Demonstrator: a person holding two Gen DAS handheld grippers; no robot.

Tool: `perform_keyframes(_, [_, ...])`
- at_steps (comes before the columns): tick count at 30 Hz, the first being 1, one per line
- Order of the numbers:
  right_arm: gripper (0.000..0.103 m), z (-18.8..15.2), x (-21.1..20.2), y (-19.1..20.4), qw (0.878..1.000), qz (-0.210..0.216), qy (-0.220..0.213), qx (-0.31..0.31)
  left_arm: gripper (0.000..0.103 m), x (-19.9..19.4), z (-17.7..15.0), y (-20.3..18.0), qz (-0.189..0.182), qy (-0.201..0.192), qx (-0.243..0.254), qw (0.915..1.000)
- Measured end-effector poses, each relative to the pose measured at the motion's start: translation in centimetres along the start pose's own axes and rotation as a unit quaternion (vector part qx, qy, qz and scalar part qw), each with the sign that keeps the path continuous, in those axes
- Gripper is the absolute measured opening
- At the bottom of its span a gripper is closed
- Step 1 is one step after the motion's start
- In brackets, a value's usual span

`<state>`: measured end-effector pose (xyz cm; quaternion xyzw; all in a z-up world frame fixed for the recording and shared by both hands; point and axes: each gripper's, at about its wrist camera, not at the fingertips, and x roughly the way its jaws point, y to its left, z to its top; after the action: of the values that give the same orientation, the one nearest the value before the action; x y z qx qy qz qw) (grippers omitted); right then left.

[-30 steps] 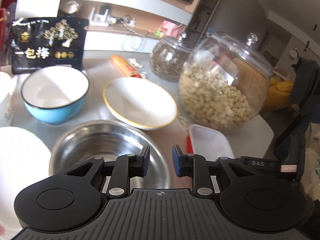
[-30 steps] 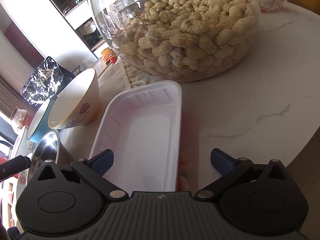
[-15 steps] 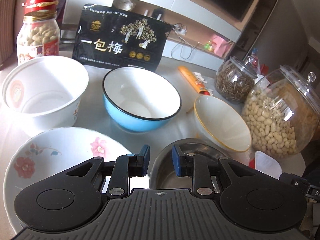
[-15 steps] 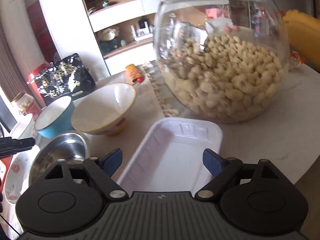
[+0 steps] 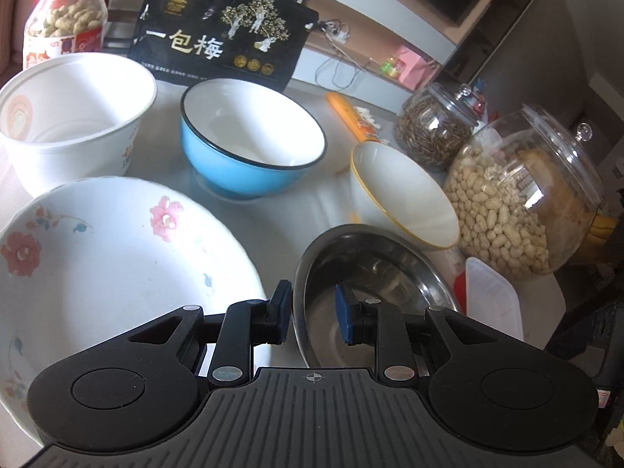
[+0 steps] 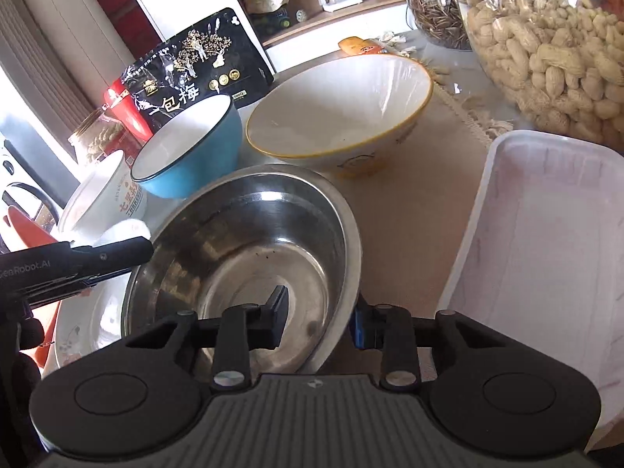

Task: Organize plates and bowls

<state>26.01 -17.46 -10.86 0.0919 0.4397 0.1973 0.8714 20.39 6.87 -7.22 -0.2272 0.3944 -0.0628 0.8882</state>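
Note:
A steel bowl (image 5: 374,273) (image 6: 241,241) sits at the table's near edge. My left gripper (image 5: 312,314) straddles its left rim, jaws narrowly apart, not clamped. My right gripper (image 6: 319,319) straddles its right rim, one finger inside, one outside, with a gap. A floral plate (image 5: 97,265) (image 6: 85,327) lies left of the bowl. Behind stand a blue bowl (image 5: 249,140) (image 6: 187,152), a yellow-rimmed white bowl (image 5: 401,195) (image 6: 339,113) and a white paper bowl (image 5: 74,113) (image 6: 105,199).
A white plastic tray (image 6: 538,241) (image 5: 491,300) lies right of the steel bowl. A glass peanut jar (image 5: 518,195) (image 6: 553,39), a seed jar (image 5: 433,132), a black snack bag (image 5: 222,35) (image 6: 195,70) and a peanut bottle (image 5: 66,23) stand behind.
My right gripper moved left from over the tray to the steel bowl's right rim and narrowed its jaws. My left gripper moved in slightly closer at the bowl's left rim.

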Motion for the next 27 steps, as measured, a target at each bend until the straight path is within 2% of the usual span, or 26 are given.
perform_keyframes(5, [0.032, -0.6, -1.9, -2.7, 0.999, -0.034, -0.008, 0.001, 0.027, 0.5, -2.2, -2.4, -0.033, 0.047, 0.024, 0.9981])
perform_keyframes(10, [0.031, -1.2, -1.9, -3.1, 0.999, -0.036, -0.003, -0.004, 0.027, 2.7, -2.1, -3.7, 0.004, 0.032, 0.045, 0.9985])
perform_keyframes(14, [0.031, -1.5, -1.8, -1.7, 0.999, -0.049, -0.002, -0.018, 0.032, 3.6, -2.3, -4.6, 0.024, 0.02, 0.064, 0.9974])
perform_keyframes(16, [0.031, -1.5, -2.5, -0.9, 0.998, -0.055, -0.009, -0.028, 0.032, 3.1, -2.2, -4.0, 0.019, 0.019, 0.048, 0.9985])
perform_keyframes(19, [0.031, -0.7, -4.0, 1.3, 0.997, -0.052, -0.035, -0.048, 0.031, 0.3, -1.8, -2.6, -0.008, -0.019, 0.025, 0.9995])
perform_keyframes(21, [0.031, 0.0, -4.7, 3.2, 0.996, -0.037, -0.049, -0.064, 0.031, -2.6, -1.4, -1.4, -0.014, -0.062, 0.018, 0.9978])
perform_keyframes(23, [0.031, 0.8, -4.6, 5.7, 0.995, -0.009, -0.05, -0.085, 0.03, -5.5, -1.0, 0.7, -0.004, -0.095, 0.005, 0.9954])
perform_keyframes(27, [0.03, 1.2, -1.6, 11.6, 0.991, 0.021, -0.031, -0.131, 0.03, -8.4, -1.4, 5.3, 0.041, -0.118, -0.024, 0.9918])
